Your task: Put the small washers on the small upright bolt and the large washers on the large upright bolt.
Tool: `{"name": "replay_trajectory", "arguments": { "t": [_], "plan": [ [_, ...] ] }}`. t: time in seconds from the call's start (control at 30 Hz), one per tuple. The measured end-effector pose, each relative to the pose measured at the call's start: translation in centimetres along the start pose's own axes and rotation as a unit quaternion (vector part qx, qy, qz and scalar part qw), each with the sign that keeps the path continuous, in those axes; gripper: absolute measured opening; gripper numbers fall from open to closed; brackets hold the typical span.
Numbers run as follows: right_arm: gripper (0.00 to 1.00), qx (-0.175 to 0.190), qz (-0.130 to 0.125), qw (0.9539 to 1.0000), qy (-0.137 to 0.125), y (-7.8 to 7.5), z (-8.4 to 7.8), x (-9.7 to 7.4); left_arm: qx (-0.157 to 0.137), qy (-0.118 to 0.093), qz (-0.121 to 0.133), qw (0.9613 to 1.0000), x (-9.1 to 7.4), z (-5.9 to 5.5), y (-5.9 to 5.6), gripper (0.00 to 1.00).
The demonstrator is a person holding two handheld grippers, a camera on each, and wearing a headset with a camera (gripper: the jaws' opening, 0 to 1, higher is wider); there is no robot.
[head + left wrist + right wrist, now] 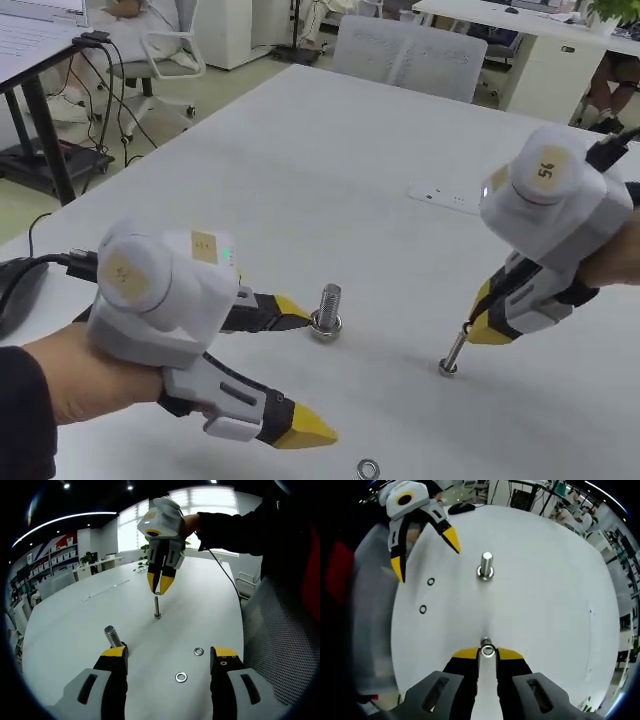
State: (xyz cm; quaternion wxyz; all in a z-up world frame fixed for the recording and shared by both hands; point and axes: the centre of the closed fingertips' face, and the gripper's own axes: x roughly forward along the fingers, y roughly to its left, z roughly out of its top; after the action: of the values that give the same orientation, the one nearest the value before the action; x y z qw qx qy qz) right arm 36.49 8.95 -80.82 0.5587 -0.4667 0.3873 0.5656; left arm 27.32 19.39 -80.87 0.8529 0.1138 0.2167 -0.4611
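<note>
The large upright bolt (328, 306) stands mid-table with a washer around its base. To its right stands the thin small bolt (453, 353). My right gripper (478, 322) hangs just over the small bolt's top. In the right gripper view its jaws (488, 654) are shut on a small washer (488, 651), directly over the small bolt's tip (485, 641). My left gripper (300, 370) is open, one tip beside the large bolt (112, 636). Two loose washers (198, 651) (181, 677) lie on the table between the left gripper's jaws (169, 652).
The white table (330, 180) stretches far ahead. A white flat strip (444, 197) lies beyond the bolts. Office chairs (408, 55) and desks stand past the far edge. A black cable (40, 262) runs off the left edge.
</note>
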Motion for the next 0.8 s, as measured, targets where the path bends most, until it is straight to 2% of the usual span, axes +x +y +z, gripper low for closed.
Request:
{"name": "replay_trajectory", "arguments": {
  "t": [0.8],
  "plan": [
    [0.13, -0.001, 0.016, 0.9999, 0.006, -0.2, -0.1, 1.4, -0.005, 0.005, 0.001, 1.0, 0.0, -0.4, 0.0, 0.66]
  ]
}}
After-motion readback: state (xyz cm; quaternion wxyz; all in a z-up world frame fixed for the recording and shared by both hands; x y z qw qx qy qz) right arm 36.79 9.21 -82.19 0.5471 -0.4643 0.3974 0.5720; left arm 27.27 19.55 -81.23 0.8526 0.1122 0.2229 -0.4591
